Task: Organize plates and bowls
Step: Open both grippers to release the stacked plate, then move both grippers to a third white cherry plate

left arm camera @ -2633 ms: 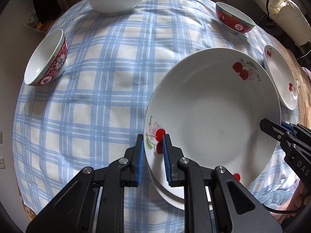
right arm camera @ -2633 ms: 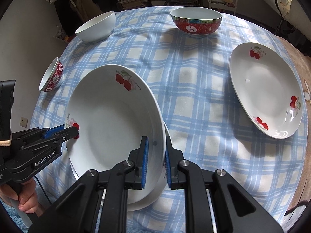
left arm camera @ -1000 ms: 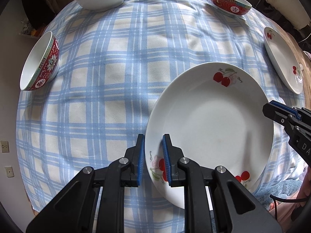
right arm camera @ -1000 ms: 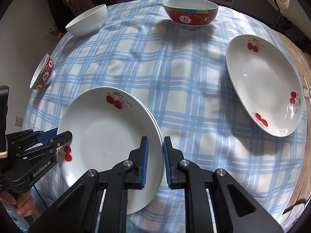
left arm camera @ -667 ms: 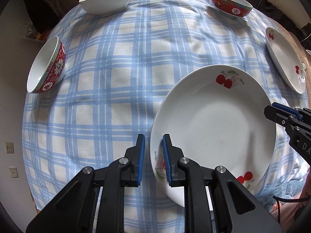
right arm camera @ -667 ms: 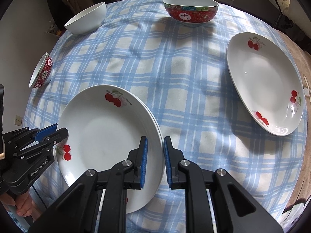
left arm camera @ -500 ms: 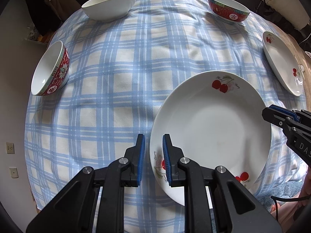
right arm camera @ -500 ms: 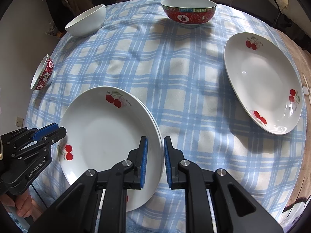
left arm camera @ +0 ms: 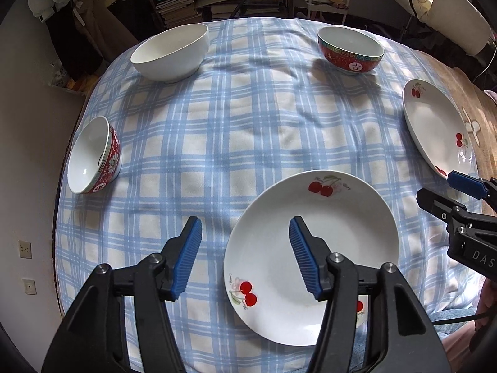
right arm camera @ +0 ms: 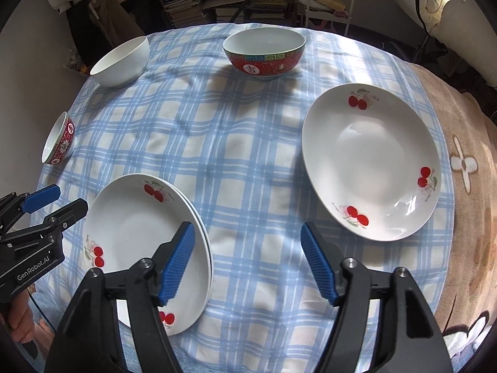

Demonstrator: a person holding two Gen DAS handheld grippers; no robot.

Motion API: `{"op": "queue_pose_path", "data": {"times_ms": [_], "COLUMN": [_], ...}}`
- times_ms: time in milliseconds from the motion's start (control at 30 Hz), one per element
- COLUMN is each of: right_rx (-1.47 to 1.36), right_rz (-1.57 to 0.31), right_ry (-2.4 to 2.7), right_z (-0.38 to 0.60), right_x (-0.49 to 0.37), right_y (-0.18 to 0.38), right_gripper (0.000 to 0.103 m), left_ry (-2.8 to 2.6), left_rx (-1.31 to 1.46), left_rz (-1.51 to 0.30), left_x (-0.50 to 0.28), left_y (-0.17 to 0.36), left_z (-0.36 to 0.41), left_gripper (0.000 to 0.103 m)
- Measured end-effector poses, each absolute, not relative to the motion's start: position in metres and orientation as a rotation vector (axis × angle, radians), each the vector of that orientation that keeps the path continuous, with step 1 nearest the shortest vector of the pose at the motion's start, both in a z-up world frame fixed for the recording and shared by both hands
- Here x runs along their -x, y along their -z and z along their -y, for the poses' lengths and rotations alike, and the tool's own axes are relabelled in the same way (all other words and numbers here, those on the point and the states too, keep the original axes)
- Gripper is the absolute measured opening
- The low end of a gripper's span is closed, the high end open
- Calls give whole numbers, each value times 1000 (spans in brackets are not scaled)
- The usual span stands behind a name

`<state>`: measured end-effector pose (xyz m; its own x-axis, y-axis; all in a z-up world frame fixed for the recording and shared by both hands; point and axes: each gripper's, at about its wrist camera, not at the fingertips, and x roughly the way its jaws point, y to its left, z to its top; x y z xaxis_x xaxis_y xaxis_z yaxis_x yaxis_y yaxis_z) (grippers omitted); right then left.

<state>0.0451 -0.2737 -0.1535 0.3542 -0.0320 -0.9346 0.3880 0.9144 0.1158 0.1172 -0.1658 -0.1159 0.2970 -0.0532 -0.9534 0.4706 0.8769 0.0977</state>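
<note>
Both tongs released, jaws have just been opening, nothing clamped in either.

Left tongs: jaws spread, above the near-left rim of the plate stack. Rim sits below the gap, pads clear of it. Right pad over the plate's well, left pad over the cloth.

Right tongs: jaws spread wide, above the stack's right rim. Left pad over the plate edge, right pad over bare checked cloth. No contact.

Plate stack: two cherry plates nested, lying flat on the bench near my edge. From the right wrist the lower plate's rim shows as a second line along the right side.

Third cherry plate: alone, flat, well apart to the right of the stack, near the cloth's right edge.

Bowls, all upright, well apart from each other:
- white bowl, far left
- large red bowl, far centre, white inside
- small red bowl, left edge of the bench

From the left wrist the right tongs come in at the frame's right edge; from the right wrist the left tongs come in at the left edge, with my hand on the handle below.
</note>
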Motion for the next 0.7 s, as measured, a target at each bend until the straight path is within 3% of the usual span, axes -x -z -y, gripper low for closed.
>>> {"op": "queue_pose_path", "data": {"times_ms": [133, 200, 300, 700], "right_rx": [-336, -331, -332, -366], "right_rz": [-1157, -1137, -1105, -1057], "right_ry": [284, 294, 292, 371], "right_z": [288, 297, 311, 386], "right_x": [-42, -39, -34, -22], "right_y": [143, 138, 131, 126], "right_gripper": [95, 98, 99, 100], "left_ry": [389, 401, 416, 477], "left_rx": [-414, -423, -438, -489], "left_rz": [-1229, -1205, -1177, -1137], "left_x": [-121, -122, -123, -129], "left_y": [113, 109, 102, 101], "left_z": [185, 195, 212, 293], "left_gripper": [72, 83, 88, 91]}}
